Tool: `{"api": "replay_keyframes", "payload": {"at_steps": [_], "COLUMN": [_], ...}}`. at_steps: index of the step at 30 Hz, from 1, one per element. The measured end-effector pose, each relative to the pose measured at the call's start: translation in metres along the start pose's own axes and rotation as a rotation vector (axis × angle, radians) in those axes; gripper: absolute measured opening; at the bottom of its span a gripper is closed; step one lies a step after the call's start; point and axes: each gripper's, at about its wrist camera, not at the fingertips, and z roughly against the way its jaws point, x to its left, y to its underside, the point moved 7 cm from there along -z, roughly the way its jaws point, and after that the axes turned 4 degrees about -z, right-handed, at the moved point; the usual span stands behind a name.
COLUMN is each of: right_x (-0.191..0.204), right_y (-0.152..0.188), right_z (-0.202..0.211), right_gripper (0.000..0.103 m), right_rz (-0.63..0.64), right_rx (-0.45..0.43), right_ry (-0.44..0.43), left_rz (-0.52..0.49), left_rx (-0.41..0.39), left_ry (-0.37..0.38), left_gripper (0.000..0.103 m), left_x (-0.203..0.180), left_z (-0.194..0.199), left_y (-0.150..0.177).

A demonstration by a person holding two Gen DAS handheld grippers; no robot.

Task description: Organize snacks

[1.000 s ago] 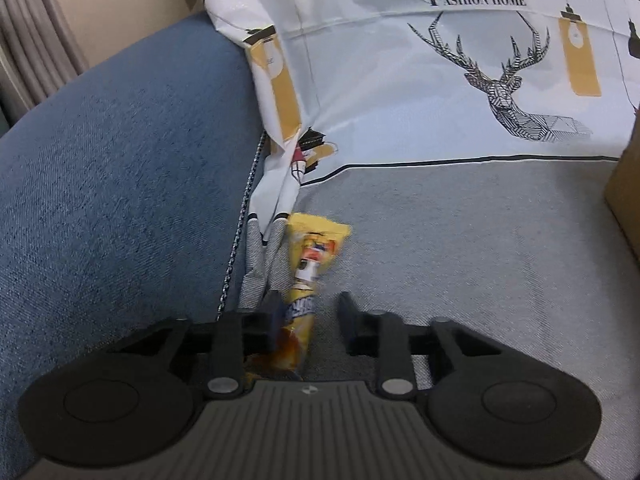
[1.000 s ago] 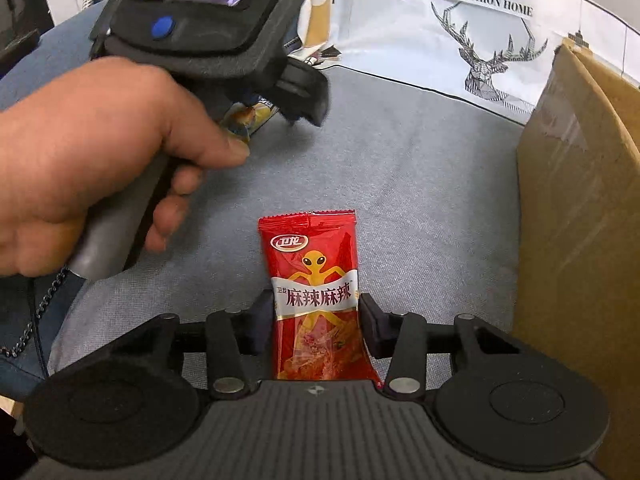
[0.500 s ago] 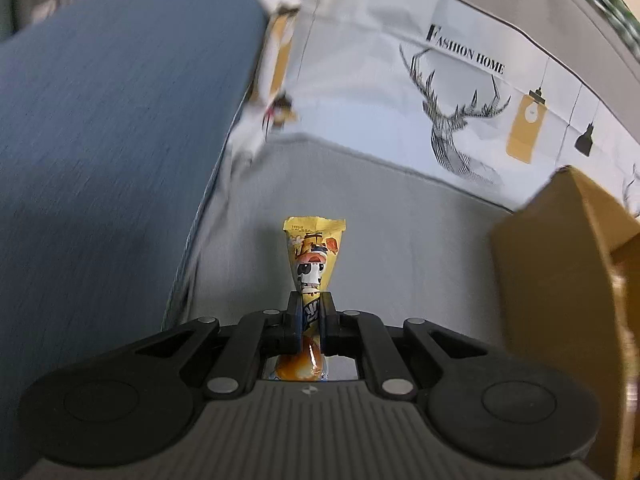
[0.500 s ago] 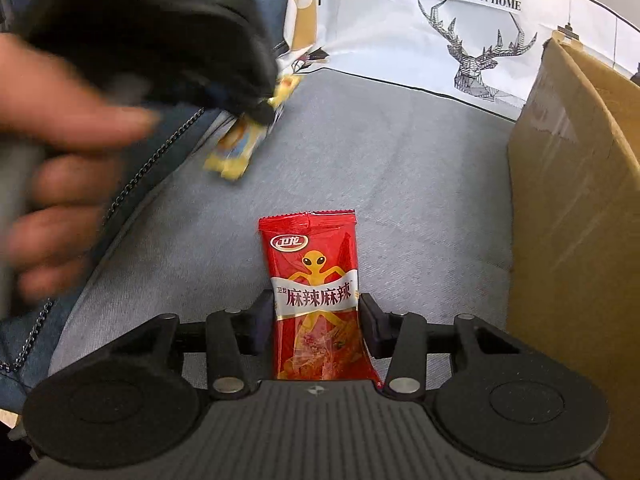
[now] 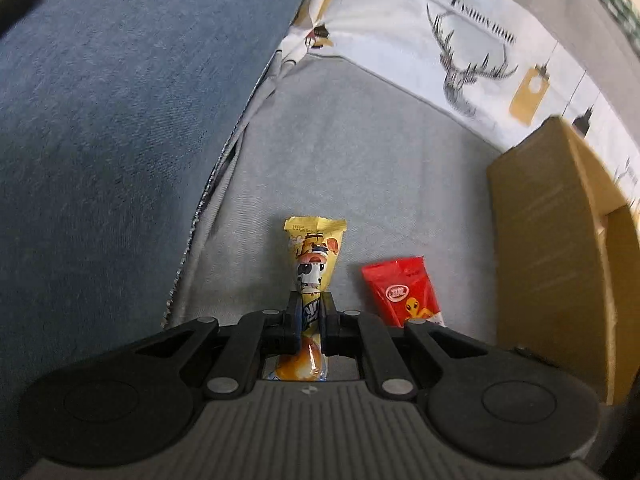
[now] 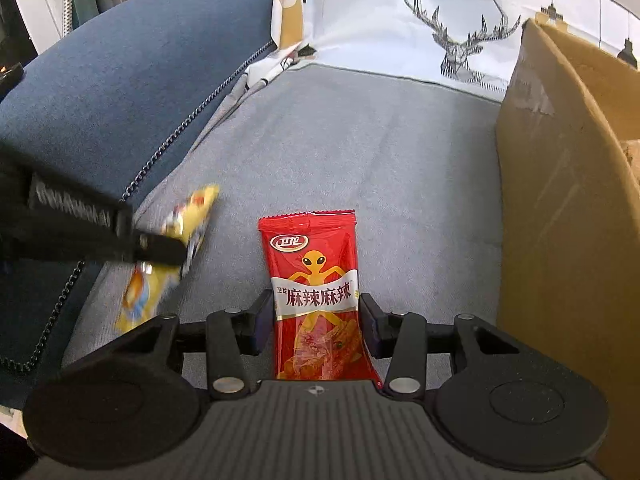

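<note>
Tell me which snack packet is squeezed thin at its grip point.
The yellow packet, pinched to a narrow waist in the left hand-held gripper. The red packet sits flat and full-width between the right hand-held gripper's fingers.

A grey cloth (image 6: 360, 140) covers the seat. At its far edge rises a white sheet (image 6: 380, 12) printed with a deer (image 6: 464, 48). Left lies a blue cushion (image 6: 120, 80).
</note>
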Motion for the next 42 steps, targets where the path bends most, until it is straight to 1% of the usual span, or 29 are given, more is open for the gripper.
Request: {"api": "replay_keyframes", "payload": {"at_steps": [2, 4, 5, 8, 10, 11, 14, 18, 24, 28, 38, 42], "right_x": [0.003, 0.006, 0.006, 0.007, 0.007, 0.007, 0.007, 0.006, 0.006, 0.004, 0.004, 0.004], "right_y": [0.003, 0.005, 0.006, 0.005, 0.007, 0.007, 0.008, 0.008, 0.007, 0.007, 0.007, 0.008], "right_z": [-0.003, -0.005, -0.005, -0.005, -0.005, -0.005, -0.005, -0.007, -0.008, -0.008, -0.008, -0.006], "right_gripper": [0.047, 0.049, 0.050, 0.051, 0.051, 0.052, 0.054, 0.056, 0.056, 0.056, 0.056, 0.051], "right_rz": [0.005, 0.024, 0.029, 0.033, 0.031, 0.033, 0.032, 0.036, 0.035, 0.027, 0.044, 0.060], "right_rx": [0.018, 0.029, 0.030, 0.030, 0.034, 0.035, 0.041, 0.047, 0.047, 0.043, 0.042, 0.037], "right_ry": [-0.023, -0.034, -0.033, -0.034, -0.035, -0.037, -0.042, -0.047, -0.045, -0.037, -0.034, -0.029], "left_rz": [-0.027, -0.015, -0.012, 0.002, 0.015, 0.015, 0.007, 0.012, 0.001, -0.001, -0.005, -0.008], "left_rx": [0.027, 0.060, 0.066, 0.071, 0.074, 0.075, 0.086, 0.086, 0.081, 0.082, 0.081, 0.081], "left_ry": [-0.008, 0.002, 0.001, -0.007, 0.001, 0.001, -0.002, -0.005, -0.007, -0.004, -0.007, -0.008], "left_gripper": [0.009, 0.011, 0.011, 0.012, 0.013, 0.015, 0.019, 0.020, 0.027, 0.030, 0.032, 0.032], "left_x": [-0.005, -0.007, -0.008, -0.005, -0.003, -0.002, -0.002, -0.003, -0.007, -0.008, -0.009, -0.008], "left_z": [-0.009, -0.019, -0.022, -0.026, -0.026, -0.026, -0.027, -0.029, -0.030, -0.030, -0.030, -0.030], "left_y": [0.002, 0.005, 0.004, 0.002, 0.002, 0.003, 0.006, 0.007, 0.006, 0.006, 0.006, 0.006]}}
